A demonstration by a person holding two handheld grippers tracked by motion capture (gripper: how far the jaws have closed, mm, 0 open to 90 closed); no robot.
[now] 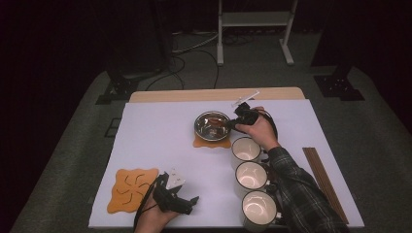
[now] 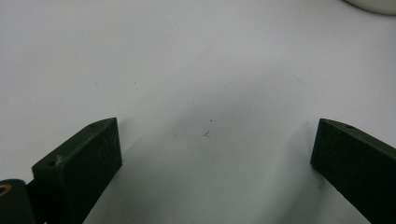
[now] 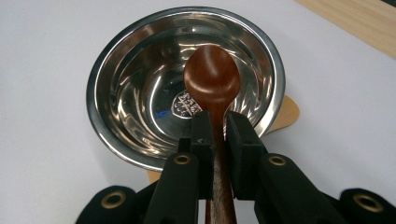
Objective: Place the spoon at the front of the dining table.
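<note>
Closest to the lens: right gripper (image 3: 215, 126), clamped on a wooden spoon (image 3: 212, 79), jaws pressed to either side of the handle just behind the scoop. Held the scoop out over the hollow of a steel bowl (image 3: 135, 93), hollow side up; could not be told whether it touched the metal. Rested that bowl on an orange mat (image 3: 287, 114), near the far middle of the white table cover (image 1: 160, 136), with three white cups (image 1: 251, 174) lined up close by the right forearm and a bundle of chopsticks (image 1: 323, 179) farther right. Judged the spoon light, stiff and smooth: polished wood, likely to slip or swivel between flat pads if pinched loosely. Seemed best gripped as here, across the narrow neck, where the widening scoop would stop it sliding forward; a hold nearer the tail end would probably let the head droop. Judged it sturdy enough for a firm squeeze, with little risk of cracking. Reckoned the bowl thin, hard and slick, so apt to skate or ring if knocked, though steadied somewhat by the mat. Parked low at the near edge, beside a second orange mat (image 1: 132, 189): left gripper (image 2: 217, 140), jaws spread wide with nothing between them, only bare white cover beneath.
</note>
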